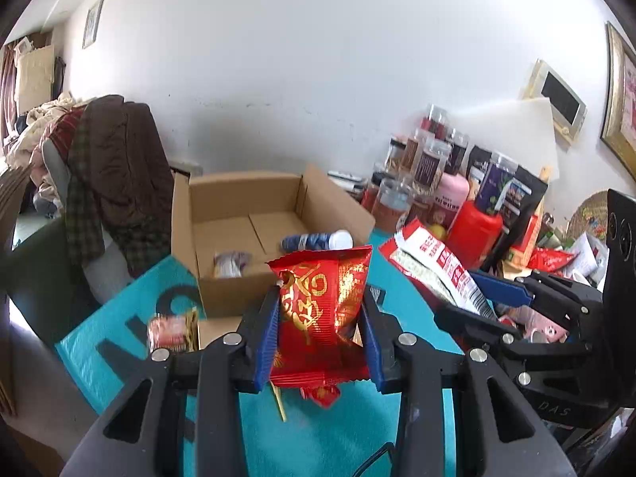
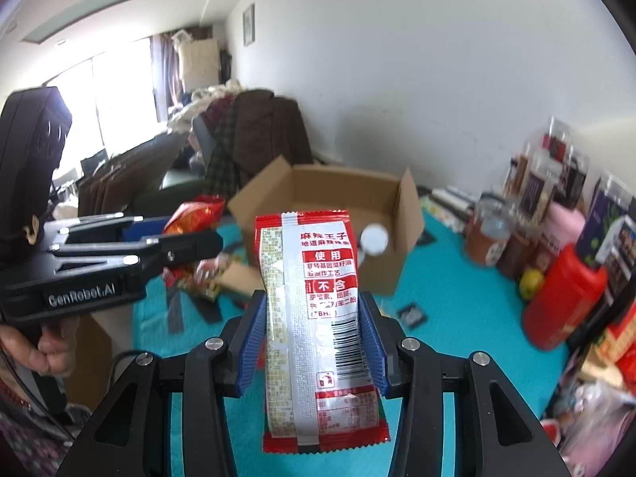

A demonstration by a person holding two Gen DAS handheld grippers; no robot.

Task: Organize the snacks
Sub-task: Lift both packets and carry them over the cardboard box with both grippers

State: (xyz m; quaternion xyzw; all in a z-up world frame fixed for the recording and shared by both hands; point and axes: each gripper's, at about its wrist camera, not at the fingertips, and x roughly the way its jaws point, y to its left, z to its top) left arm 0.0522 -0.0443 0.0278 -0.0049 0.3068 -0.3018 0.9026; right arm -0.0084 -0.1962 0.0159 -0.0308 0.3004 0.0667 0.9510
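**Both grippers holding snack packets above the teal mat**

**Left wrist view**

- The left gripper [image 1: 320, 318] is clamping a red and gold snack packet [image 1: 322, 302] between its blue pads [image 1: 267, 338]. The jaws are standing at a narrow setting, pressing the packet on both sides.
- The packet is standing upright, with its top seam reaching above the fingertips and its lower edge hanging below them.
- A cardboard box [image 1: 238, 290] is sitting open on the teal mat [image 1: 119, 338], just behind the held packet. A blue bottle with a white cap [image 1: 318, 240] and a small pale packet [image 1: 230, 264] are lying inside the box.
- A small red wrapped snack [image 1: 169, 332] is resting on the mat, beside the box's near left corner.
- The right gripper [image 1: 477, 298] is entering from the right, gripping a red and white snack pouch [image 1: 433, 262] that is tilting toward the box.
- Jars and containers [image 1: 433, 167] are crowding the far right, next to a red canister [image 1: 473, 230].

**Right wrist view**

- The right gripper [image 2: 314, 342] is gripping the red and white snack pouch [image 2: 314, 318] upright, printed back facing the camera. The jaws are set narrow and pinching the pouch at mid height.
- The cardboard box [image 2: 381, 274] is standing open beyond the pouch, the white bottle cap [image 2: 373, 239] showing inside it.
- The left gripper [image 2: 187, 234] is appearing at the left, held by a hand [image 2: 47, 348], with the red and gold snack packet [image 2: 194, 216] between its fingers.
- The red canister [image 2: 560, 298] and the jars [image 2: 536, 187] are lining the right side of the mat [image 2: 457, 318].
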